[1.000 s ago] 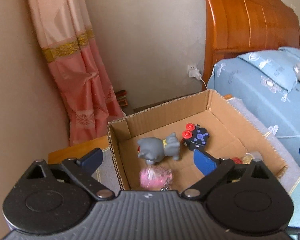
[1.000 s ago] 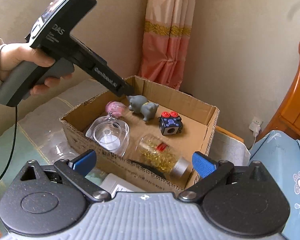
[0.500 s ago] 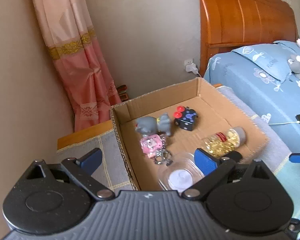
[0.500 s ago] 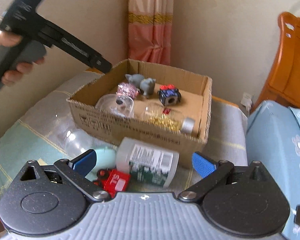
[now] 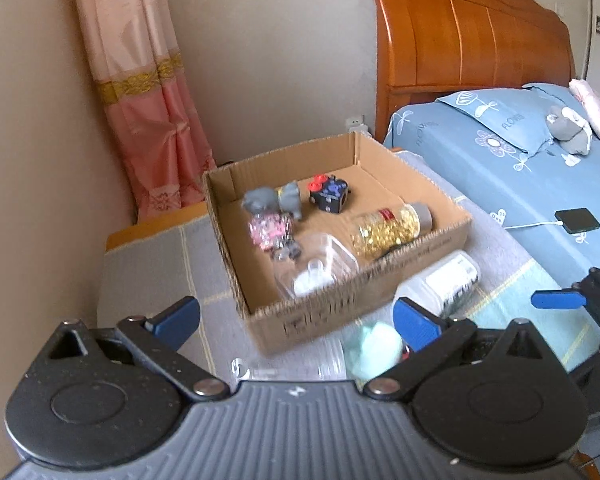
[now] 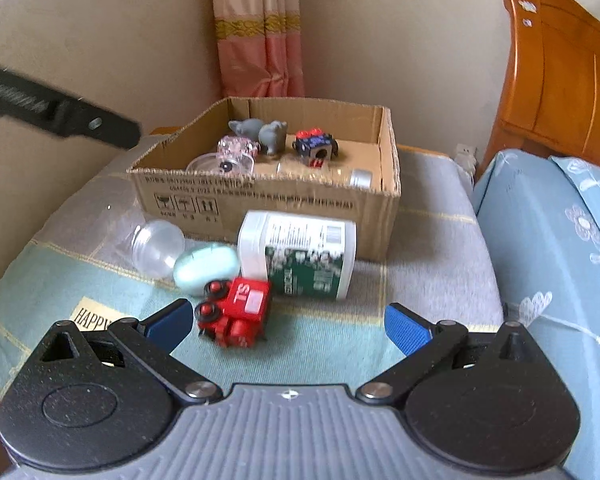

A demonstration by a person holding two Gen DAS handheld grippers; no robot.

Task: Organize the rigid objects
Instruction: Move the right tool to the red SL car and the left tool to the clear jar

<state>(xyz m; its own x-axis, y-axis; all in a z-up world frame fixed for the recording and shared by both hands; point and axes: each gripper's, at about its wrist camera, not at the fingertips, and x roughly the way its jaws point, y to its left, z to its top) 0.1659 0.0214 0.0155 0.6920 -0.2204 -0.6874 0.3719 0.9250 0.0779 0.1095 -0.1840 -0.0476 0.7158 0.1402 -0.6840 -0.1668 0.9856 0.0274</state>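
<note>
Four loose objects lie just in front of the cardboard box [image 6: 268,200]: red toy truck [image 6: 236,312], white bottle [image 6: 300,252], mint case [image 6: 206,266], clear capsule [image 6: 158,242]. Both the right gripper [image 6: 286,322] and left gripper [image 5: 296,320], spread and empty, have pulled back from the box within the last second, probably to fetch another piece.

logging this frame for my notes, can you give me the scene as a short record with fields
box: cardboard box on the cloth-covered table
in box: grey toy, pink toy, cube, gold jar, clear cup
outside box: white bottle, red truck, mint case, clear ball
left hand-held gripper: open, empty
right hand-held gripper: open, empty, red truck between its fingers in view
</note>
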